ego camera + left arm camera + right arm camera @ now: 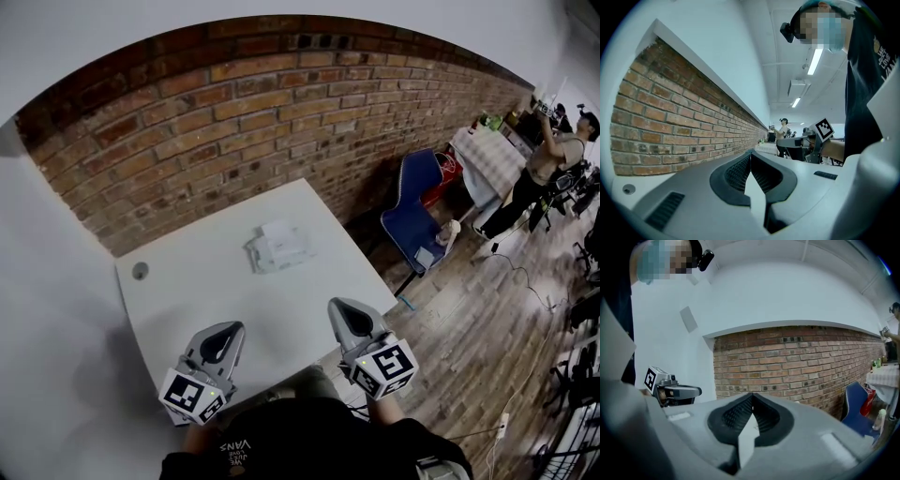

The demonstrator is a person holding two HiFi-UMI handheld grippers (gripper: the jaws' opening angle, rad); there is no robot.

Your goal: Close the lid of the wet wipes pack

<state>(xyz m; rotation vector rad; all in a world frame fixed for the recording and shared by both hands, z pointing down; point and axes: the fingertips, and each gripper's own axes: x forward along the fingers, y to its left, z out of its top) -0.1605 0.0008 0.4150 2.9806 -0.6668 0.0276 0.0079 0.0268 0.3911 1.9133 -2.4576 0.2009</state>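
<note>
Dark shirt (309,445) of the person is filling the bottom of the head view, right under the camera.

Brick wall (234,122) is running behind everything, curving across the top.

Wooden floor (478,319) is showing to the right; a second person (548,159) is standing far off there by a cluttered table.

White counter (187,291) is sitting against the wall, mostly bare.

Blue chair (417,211) is standing just beside the counter's right side, near the wall.

Left gripper (228,330) and right gripper (337,306) are hovering over the counter's near edge, apart from each other, both pointing toward the wall. In each gripper view the ribbed fingers (740,171) (740,414) are meeting at their tips, clenched, grasping nothing.

Wet wipes pack (278,247) is lying on the counter about midway across, toward the wall side, well apart from both grippers. It is too small to tell whether its lid is up or down.

Round grommet hole (140,271) is showing near the counter's far left corner.
</note>
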